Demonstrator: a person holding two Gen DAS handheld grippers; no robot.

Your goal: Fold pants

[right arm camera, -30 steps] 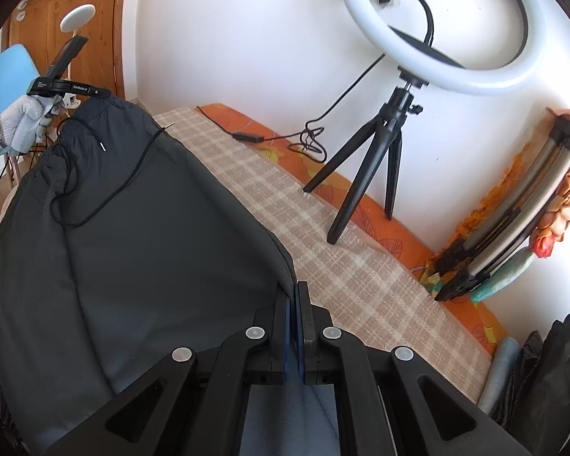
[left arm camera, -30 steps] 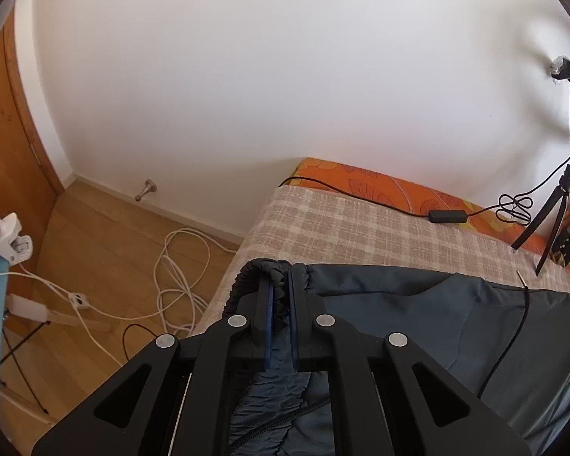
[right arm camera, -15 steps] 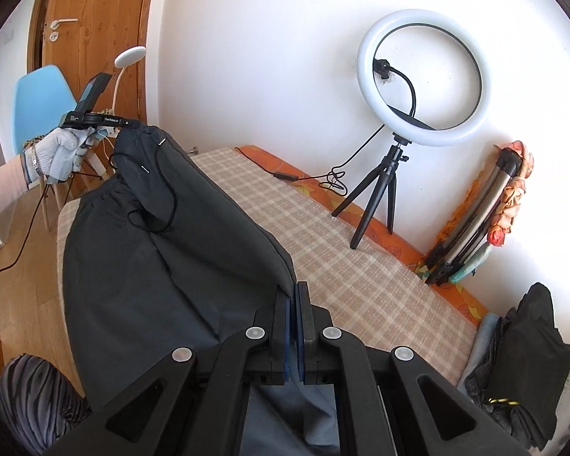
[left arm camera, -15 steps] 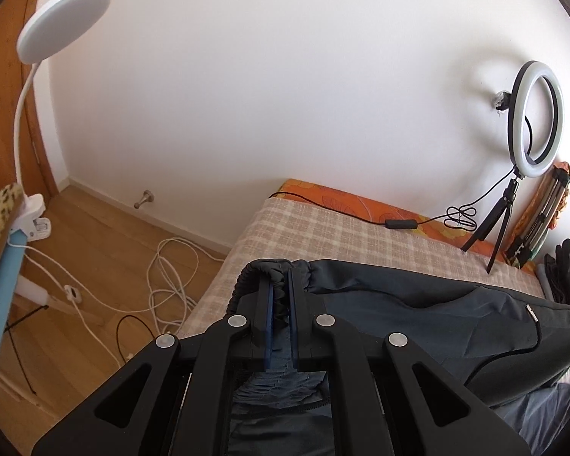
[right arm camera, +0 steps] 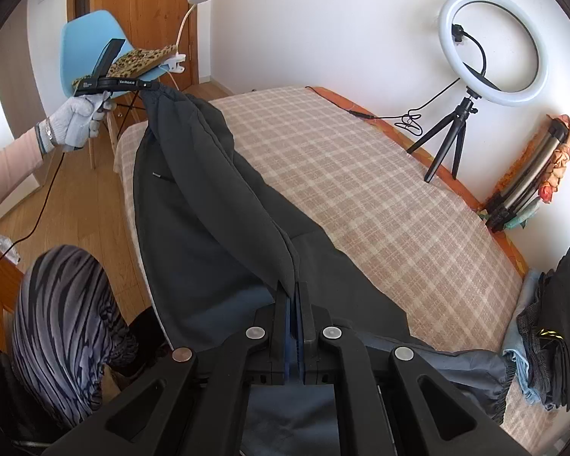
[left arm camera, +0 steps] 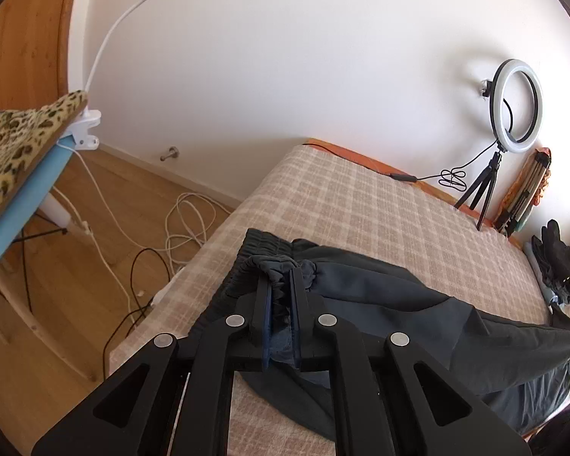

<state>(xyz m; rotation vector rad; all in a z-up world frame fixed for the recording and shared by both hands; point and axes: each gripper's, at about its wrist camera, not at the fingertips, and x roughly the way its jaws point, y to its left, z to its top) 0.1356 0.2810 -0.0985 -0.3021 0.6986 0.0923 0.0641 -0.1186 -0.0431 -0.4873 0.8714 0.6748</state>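
The left gripper (left arm camera: 280, 288) is nearly closed, its jaws pinching the bunched elastic waistband (left arm camera: 275, 266) of the pants (right arm camera: 209, 205). The right gripper (right arm camera: 294, 296) is clamped tight on a thin fold of the same fabric further down the leg side. Between the two, the pants hang as a raised ridge along the near edge of the bed (right arm camera: 361, 174), the waist end lifted above the bed's left corner by the gloved hand (right arm camera: 76, 117) and the lower cloth draped on the checked cover and over the near side.

This looks like the lengthwise fold, one leg being brought over the other. The next move likely calls for lowering both grips together toward the bed, keeping the edge taut so the layers land aligned, before letting go.
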